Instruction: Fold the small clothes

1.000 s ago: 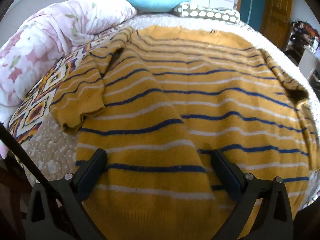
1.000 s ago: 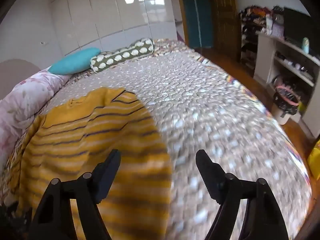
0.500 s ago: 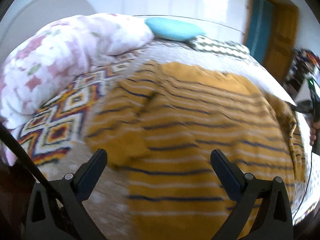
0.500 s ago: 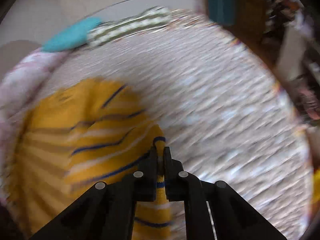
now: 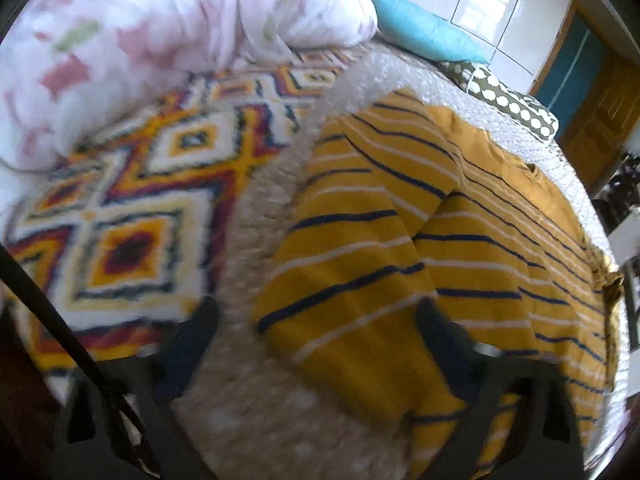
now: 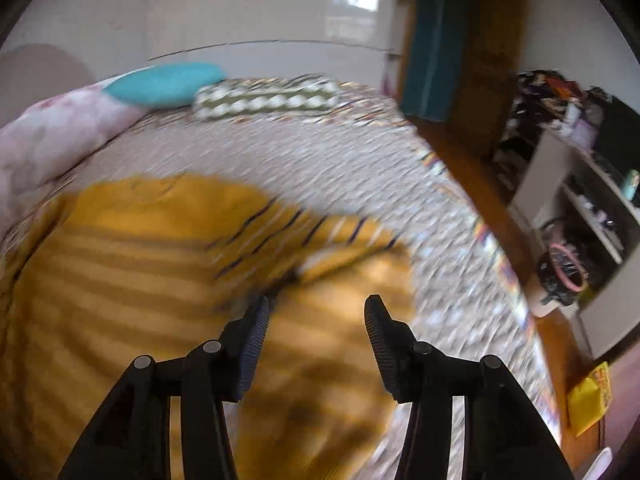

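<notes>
A yellow sweater (image 5: 460, 248) with navy and white stripes lies flat on the bed. Its left sleeve (image 5: 352, 240) is folded in over the body. My left gripper (image 5: 316, 320) is open and empty, just above that sleeve's cuff. In the right wrist view the sweater (image 6: 160, 280) is blurred, and its right sleeve (image 6: 344, 276) lies folded over the body. My right gripper (image 6: 316, 316) is open and empty, just above that folded sleeve.
A beige quilted bedspread (image 6: 320, 160) covers the bed. A floral duvet (image 5: 140, 40) and a patterned blanket (image 5: 132, 208) lie on the left. A teal pillow (image 6: 160, 82) and a dotted bolster (image 6: 268, 98) lie at the head. Shelves (image 6: 580, 200) and a bin (image 6: 560, 276) stand to the right.
My right gripper shut on the right sleeve, carried it over the body, then opened and let it go. My left gripper swung left and now hangs over the left sleeve.
</notes>
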Motion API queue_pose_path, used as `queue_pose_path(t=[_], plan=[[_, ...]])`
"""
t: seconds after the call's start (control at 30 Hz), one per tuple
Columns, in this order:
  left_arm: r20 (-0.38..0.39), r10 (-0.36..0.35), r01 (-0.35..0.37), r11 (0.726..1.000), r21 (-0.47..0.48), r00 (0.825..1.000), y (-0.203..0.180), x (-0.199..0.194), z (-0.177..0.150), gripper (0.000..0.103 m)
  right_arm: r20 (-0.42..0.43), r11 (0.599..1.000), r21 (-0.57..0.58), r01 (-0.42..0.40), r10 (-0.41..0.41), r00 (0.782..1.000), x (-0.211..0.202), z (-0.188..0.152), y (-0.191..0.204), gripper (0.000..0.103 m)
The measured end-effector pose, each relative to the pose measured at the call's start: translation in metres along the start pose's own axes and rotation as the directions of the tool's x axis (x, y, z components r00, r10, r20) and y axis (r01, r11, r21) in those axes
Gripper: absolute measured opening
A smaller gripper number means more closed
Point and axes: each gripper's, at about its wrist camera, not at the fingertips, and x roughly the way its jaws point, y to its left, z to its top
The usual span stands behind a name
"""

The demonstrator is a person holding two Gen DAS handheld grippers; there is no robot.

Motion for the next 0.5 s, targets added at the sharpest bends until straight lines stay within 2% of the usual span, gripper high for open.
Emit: queue_pose_path(t=[0.03, 0.07, 0.1, 0.13, 0.2, 0.27, 0.33, 0.4, 0.43, 0.47, 0.5], plan=[[-0.016, 0.009, -0.009, 1.000, -0.002, 1.000, -0.002, 0.007, 0.000, 0.049, -0.007, 1.000, 0.002, -0.022, 0.022, 1.000, -0.007, -0.012, 0.005, 0.054], [-0.010, 0.053, -0.053, 0.999, 0.006, 0.999, -0.005, 0.012, 0.003, 0.026, -0.013, 0.999, 0.008, -0.036, 0.036, 0.999, -0.012, -0.020, 0.007, 0.054], [0.000, 0.057, -0.057, 0.998, 0.010, 0.998, -0.006, 0.012, 0.006, 0.010, -0.023, 0.998, 0.022, -0.056, 0.057, 0.998, -0.017, -0.031, 0.010, 0.054], [-0.002, 0.042, -0.042, 0.999, 0.000, 0.999, -0.003, 0.010, 0.011, 0.009, -0.031, 0.997, 0.034, -0.068, 0.069, 0.997, -0.021, -0.042, 0.013, 0.054], [0.032, 0.104, -0.102, 0.993, -0.059, 0.994, 0.012, -0.003, 0.027, 0.009, -0.038, 0.998, 0.039, -0.059, 0.060, 0.997, -0.024, -0.055, 0.014, 0.054], [0.106, 0.216, -0.203, 0.972, -0.118, 0.971, 0.036, -0.026, 0.044, 0.009, -0.040, 0.997, 0.041, -0.062, 0.063, 0.997, -0.031, -0.065, 0.014, 0.054], [0.135, 0.313, -0.290, 0.943, -0.163, 0.940, 0.057, -0.044, 0.056, 0.012, -0.034, 0.995, 0.056, -0.083, 0.085, 0.996, -0.039, -0.075, 0.013, 0.054], [0.151, 0.346, -0.319, 0.931, -0.178, 0.926, 0.071, -0.061, 0.059, 0.015, -0.033, 0.993, 0.070, -0.091, 0.094, 0.995, -0.043, -0.080, 0.015, 0.054], [0.158, 0.347, -0.319, 0.931, -0.176, 0.925, 0.074, -0.069, 0.055, 0.015, -0.038, 0.991, 0.082, -0.108, 0.112, 0.993, -0.043, -0.084, 0.015, 0.054], [0.158, 0.326, -0.301, 0.940, -0.160, 0.932, 0.073, -0.075, 0.047, 0.018, -0.044, 0.988, 0.092, -0.126, 0.131, 0.990, -0.043, -0.087, 0.015, 0.054], [0.149, 0.295, -0.276, 0.952, -0.133, 0.944, 0.068, -0.078, 0.039, 0.027, -0.060, 0.978, 0.120, -0.172, 0.180, 0.982, -0.040, -0.094, 0.015, 0.054]])
